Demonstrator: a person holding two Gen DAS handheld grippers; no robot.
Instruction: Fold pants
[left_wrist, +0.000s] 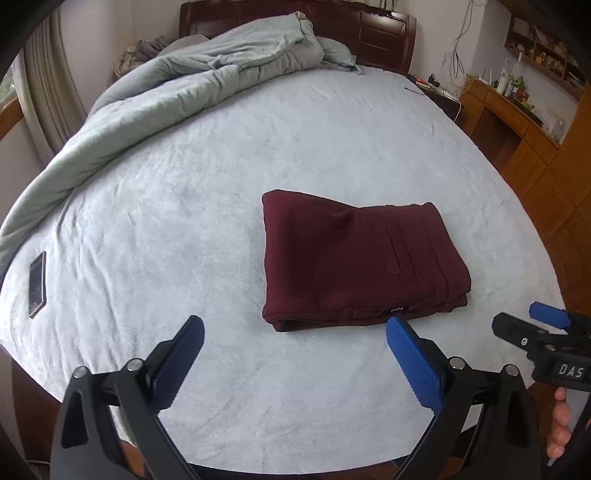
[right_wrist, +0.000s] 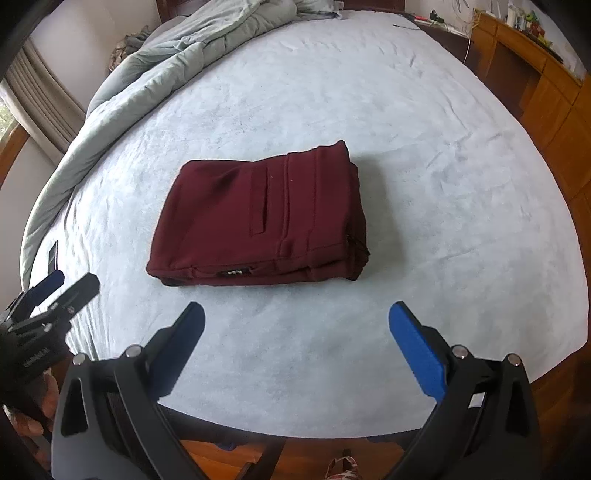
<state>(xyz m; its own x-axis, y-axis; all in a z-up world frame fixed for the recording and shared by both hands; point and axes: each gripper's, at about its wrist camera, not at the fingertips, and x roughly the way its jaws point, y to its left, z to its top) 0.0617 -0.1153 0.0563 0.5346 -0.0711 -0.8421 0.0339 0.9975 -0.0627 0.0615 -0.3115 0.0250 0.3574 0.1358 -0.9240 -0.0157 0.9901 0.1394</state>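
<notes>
The pants (right_wrist: 258, 218) are seen folded on the bed (right_wrist: 424, 166), at twelve o'clock from both grippers; the left gripper (left_wrist: 295, 354) and right gripper (right_wrist: 295, 343) are held spread, nothing between them

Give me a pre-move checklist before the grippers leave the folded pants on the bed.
1. Pants folded into a compact rectangle: ok.
2. Pants lying fully on the bed sheet, away from its edge: ok.
3. Left gripper open, nothing between its fingers: ok.
4. Right gripper open, clear of the cloth: ok.
5. Edges of the stacked layers flush: not ok, the lower layers stick out slightly at the corner nearest the right gripper.
6. Phone on the sheet clear of the pants: ok.
</notes>
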